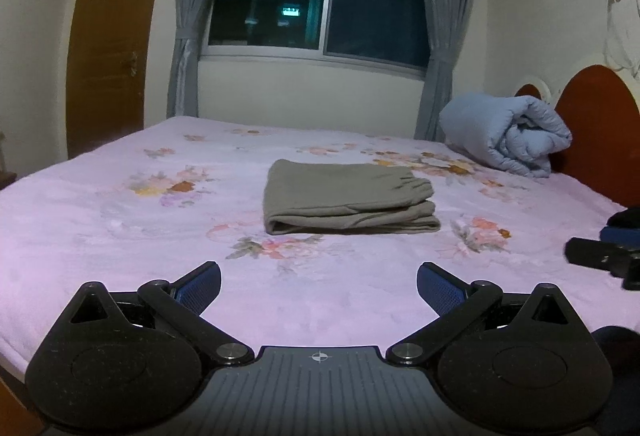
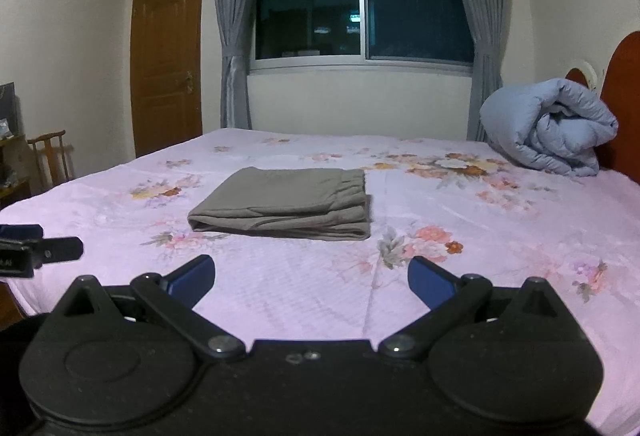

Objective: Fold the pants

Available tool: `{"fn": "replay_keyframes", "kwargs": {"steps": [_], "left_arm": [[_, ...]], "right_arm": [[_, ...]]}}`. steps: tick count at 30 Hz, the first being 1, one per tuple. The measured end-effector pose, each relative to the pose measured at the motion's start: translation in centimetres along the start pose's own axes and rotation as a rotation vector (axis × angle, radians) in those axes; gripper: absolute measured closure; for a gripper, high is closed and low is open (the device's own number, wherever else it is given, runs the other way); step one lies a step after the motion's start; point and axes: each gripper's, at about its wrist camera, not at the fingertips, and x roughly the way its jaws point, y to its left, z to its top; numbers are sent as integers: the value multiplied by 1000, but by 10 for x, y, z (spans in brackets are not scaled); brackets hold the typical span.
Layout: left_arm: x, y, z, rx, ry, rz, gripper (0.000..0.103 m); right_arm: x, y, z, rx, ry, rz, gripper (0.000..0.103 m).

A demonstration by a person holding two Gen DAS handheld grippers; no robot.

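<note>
I see the pants (image 1: 350, 196) lying folded into a flat grey-brown rectangle in the middle of the bed (image 1: 120, 204), on its pink flowered cover, with the layered edges facing my grippers. My left gripper (image 1: 319, 286) hangs above the near part of the bed, short of the pants and not touching them, its jaws spread wide with nothing between the blue pads (image 1: 200, 286). My right gripper (image 2: 311, 280) is likewise on the near side of the pants, clear of the cloth, jaws spread wide and empty. From the left wrist view, part of the right gripper shows at the far right edge, beside the pants and well apart from them; from the right wrist view, part of the left gripper shows at the far left edge. Beyond the pants and to their right, a rolled blue quilt (image 1: 508, 134) rests against the red-brown headboard (image 1: 600, 132). Straight behind the pants a dark window (image 1: 320, 0) stands between grey curtains (image 1: 192, 16), and to the left of the pants, past the bed's edge, is a brown wooden door (image 1: 112, 48).
</note>
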Motion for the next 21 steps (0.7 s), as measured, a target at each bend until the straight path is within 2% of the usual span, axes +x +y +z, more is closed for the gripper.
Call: {"fn": "replay_keyframes", "kwargs": {"steps": [5, 21], "left_arm": [[2, -7, -1, 16, 1, -7, 0], [8, -9, 0, 31, 22, -7, 0]], "right_arm": [[5, 12, 0, -24, 8, -3, 6], [4, 7, -1, 18, 0, 6, 6]]}}
